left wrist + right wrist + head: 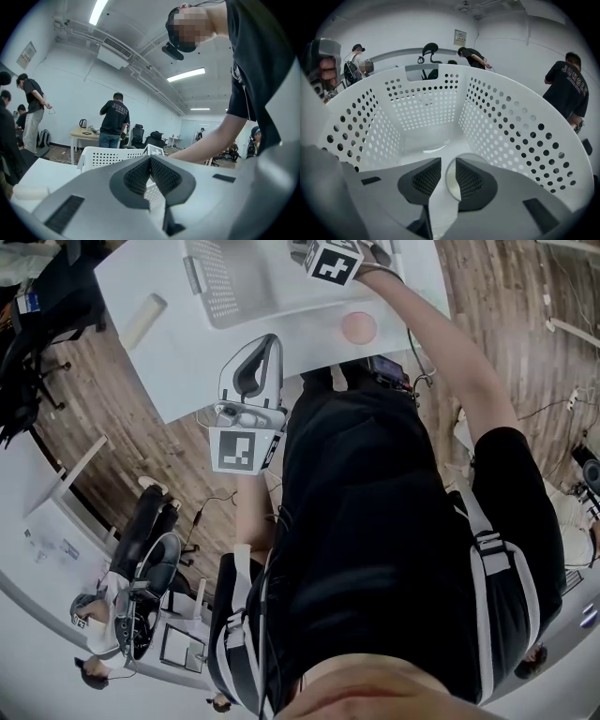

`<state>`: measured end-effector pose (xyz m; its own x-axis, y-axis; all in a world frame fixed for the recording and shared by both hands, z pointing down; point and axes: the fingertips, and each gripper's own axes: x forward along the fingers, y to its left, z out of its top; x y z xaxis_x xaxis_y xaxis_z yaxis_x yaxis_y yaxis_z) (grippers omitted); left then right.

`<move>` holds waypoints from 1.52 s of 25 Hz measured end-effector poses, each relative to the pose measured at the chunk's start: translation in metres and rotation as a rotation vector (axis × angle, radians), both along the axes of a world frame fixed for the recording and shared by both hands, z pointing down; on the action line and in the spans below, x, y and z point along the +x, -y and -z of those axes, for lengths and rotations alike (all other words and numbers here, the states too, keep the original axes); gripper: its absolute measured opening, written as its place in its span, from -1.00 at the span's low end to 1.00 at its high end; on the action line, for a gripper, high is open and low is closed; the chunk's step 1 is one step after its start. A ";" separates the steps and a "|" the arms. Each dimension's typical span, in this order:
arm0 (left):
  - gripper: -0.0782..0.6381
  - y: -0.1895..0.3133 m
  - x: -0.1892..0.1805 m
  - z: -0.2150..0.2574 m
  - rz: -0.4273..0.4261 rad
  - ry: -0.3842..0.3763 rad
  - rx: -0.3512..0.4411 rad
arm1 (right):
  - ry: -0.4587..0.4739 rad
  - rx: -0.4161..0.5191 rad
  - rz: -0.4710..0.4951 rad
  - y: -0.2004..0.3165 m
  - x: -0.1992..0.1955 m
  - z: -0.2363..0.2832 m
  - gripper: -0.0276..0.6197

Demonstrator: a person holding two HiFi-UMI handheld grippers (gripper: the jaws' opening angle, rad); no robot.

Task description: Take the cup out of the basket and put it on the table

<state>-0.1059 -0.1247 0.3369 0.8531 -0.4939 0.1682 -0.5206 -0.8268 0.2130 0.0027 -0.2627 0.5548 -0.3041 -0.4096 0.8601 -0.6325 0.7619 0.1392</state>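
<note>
The fingers of your right gripper (444,163) stand wide, astride the wall of the cup (450,183), one inside its rim, and they don't look to be pressing yet. The cup sits low in the white basket (426,110), so gripping, lifting and setting it on the surface (169,371) all remain. Your left gripper (150,158), fingers together and empty, hangs at the surface's near edge.

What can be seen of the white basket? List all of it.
The basket is white and plastic-looking. Its walls are dotted with round holes, and a slot handle is cut in the far wall. It stands upright on the white table. The right gripper reaches down inside it, jaws apart; whether it touches the basket cannot be told.
</note>
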 end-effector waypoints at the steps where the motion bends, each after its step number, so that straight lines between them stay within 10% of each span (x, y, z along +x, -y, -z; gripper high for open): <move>1: -0.73 -0.001 0.001 0.000 0.000 0.001 -0.001 | -0.007 -0.003 0.007 -0.001 0.001 -0.001 -0.59; 25: -0.73 -0.013 0.010 -0.002 0.014 0.011 0.003 | -0.015 -0.025 0.048 -0.014 0.000 -0.007 -0.80; 38: -0.73 -0.021 0.012 0.006 0.008 -0.005 0.029 | 0.160 0.160 0.029 -0.012 -0.017 0.085 -0.80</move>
<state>-0.0941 -0.1036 0.3309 0.8501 -0.5050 0.1494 -0.5259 -0.8287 0.1914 -0.0139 -0.2511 0.4696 -0.4447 -0.5259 0.7251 -0.6347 0.7562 0.1592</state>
